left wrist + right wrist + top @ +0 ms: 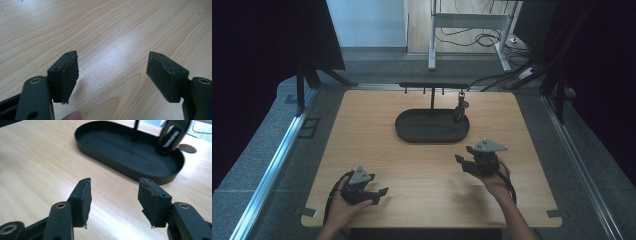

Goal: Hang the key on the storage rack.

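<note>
Jaws apart on my right hand-held gripper (465, 161), nothing between them, as it hovers over the tabletop (377, 150) just short of the black oval tray (412, 131). Its own view looks straight at that tray (130, 173), with a dark strap-like item (172, 137) (I can't tell exactly what) hanging at the tray's far end from the stand's crossbar (432, 85). My left hand-held gripper (381, 196) sits low near the front edge, jaws spread wide over bare wood (112, 40).

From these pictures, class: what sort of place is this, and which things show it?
Probably a lab recording bench: a bare wooden table flanked by black curtains, cables on the floor, and a person holding the left tool and right tool.
</note>
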Available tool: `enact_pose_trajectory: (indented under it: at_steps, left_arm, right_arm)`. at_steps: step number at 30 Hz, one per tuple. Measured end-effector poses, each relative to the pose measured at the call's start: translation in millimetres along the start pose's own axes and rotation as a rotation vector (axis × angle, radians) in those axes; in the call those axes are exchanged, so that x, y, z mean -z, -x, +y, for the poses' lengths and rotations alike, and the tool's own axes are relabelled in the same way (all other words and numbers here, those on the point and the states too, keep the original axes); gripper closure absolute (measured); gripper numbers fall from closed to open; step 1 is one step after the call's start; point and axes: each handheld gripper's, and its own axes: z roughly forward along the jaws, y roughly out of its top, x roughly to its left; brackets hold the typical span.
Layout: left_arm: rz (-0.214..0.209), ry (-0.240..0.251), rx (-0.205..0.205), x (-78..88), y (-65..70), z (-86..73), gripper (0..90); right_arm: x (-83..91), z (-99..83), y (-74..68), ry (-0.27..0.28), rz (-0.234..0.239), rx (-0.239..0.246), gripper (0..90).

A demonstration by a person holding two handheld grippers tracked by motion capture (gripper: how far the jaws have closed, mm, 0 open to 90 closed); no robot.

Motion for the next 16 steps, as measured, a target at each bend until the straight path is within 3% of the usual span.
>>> enact_pose_trajectory:
  at_steps: [7,13,16]
  left_arm:
    - [-0.003,-0.009,-0.006,-3.0,2.2,-0.2,26.2]
    - [-0.004,-0.007,-0.007,-3.0,3.2,0.0,26.2]
    - [-0.005,-0.005,-0.005,-2.5,2.2,0.2,26.2]
  right_arm:
    - [2.4,-28.6,-14.4,0.006,0.040,-0.006,44.6]
    - [0.7,-31.7,-17.2,-0.003,0.049,0.012,44.4]
    - [1.1,-32.7,-17.8,0.000,0.063,-0.002,44.3]
